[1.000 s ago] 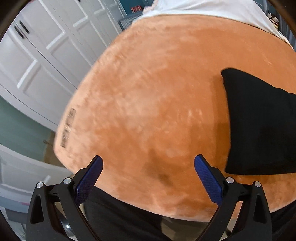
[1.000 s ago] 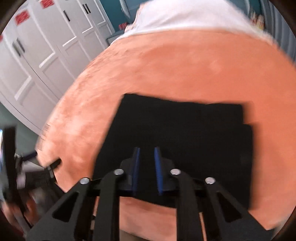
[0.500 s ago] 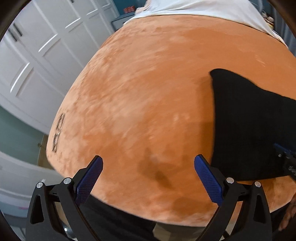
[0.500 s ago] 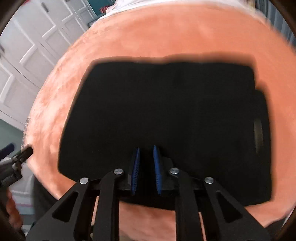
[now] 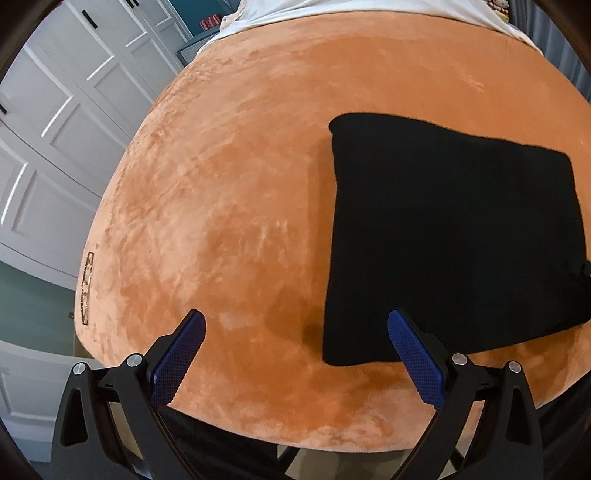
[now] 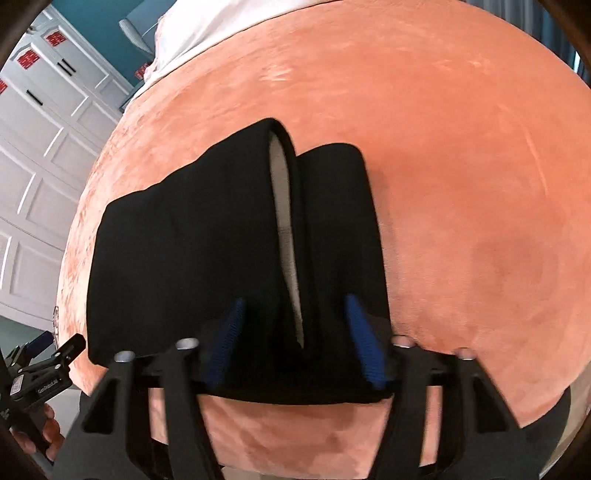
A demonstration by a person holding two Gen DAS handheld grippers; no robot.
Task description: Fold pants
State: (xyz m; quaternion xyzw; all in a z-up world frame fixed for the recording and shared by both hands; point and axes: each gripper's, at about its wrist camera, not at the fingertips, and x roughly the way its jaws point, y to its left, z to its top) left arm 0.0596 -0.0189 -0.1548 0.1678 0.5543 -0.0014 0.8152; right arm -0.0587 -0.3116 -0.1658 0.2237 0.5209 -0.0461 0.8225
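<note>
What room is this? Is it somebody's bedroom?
Probably a bedroom. An orange blanket covers what looks like a bed, with white bedding at the far end, tall white closet doors beside it, and folded black pants on top.

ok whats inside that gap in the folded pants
In the right wrist view, the black pants gape along a slit showing pale lining. Anything deeper between the layers is hidden by the fabric.

Right gripper [image 6: 295, 343], fingers [image 6: 364, 345] apart, straddles folded black pants [image 6: 192, 258] on orange blanket [image 6: 461, 166].
</note>
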